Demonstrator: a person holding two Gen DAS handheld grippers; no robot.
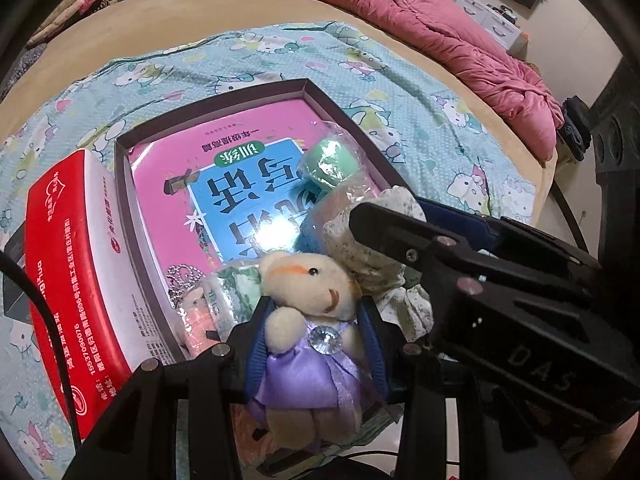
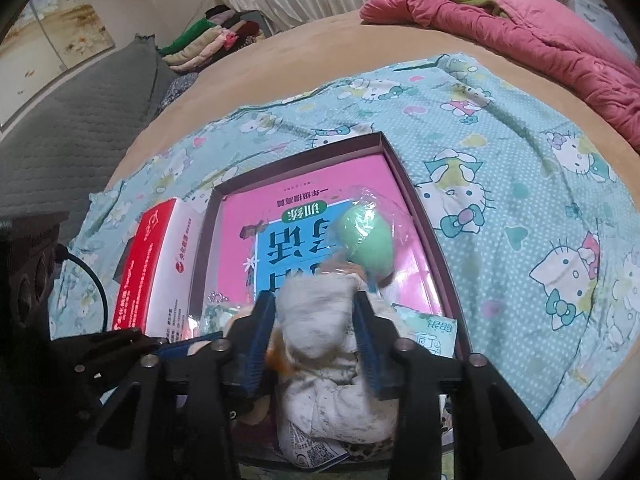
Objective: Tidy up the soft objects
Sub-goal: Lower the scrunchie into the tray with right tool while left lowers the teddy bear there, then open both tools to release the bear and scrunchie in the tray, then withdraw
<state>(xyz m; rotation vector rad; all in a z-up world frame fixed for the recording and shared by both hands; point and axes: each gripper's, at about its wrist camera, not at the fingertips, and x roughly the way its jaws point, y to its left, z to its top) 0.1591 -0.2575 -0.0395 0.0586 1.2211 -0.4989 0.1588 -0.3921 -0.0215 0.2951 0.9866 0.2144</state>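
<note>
Nearest the left wrist camera, a small plush bear point(image 1: 310, 320) in a purple satin dress sits between the blue pads of the left gripper point(image 1: 312, 344), which clamps it at the torso, over the near edge of the dark shallow box point(image 1: 320, 96). Judgement: light, compressible, satin likely slick, so the stuffed body is the sounder hold (not the dress hem or the glued gem).

Right gripper point(image 2: 316, 344) straddles a white speckled cloth bundle point(image 2: 316, 328), also at the box's near edge; its jaws stand partly apart, and whether the pads press is unclear in the blurred frame. The bundle looks limp and light; take it at its thickest fold.

Inside the box lie a pink book point(image 1: 224, 168) and a bagged green foam ball point(image 1: 330, 162), whose wrapper would probably slip.
</note>
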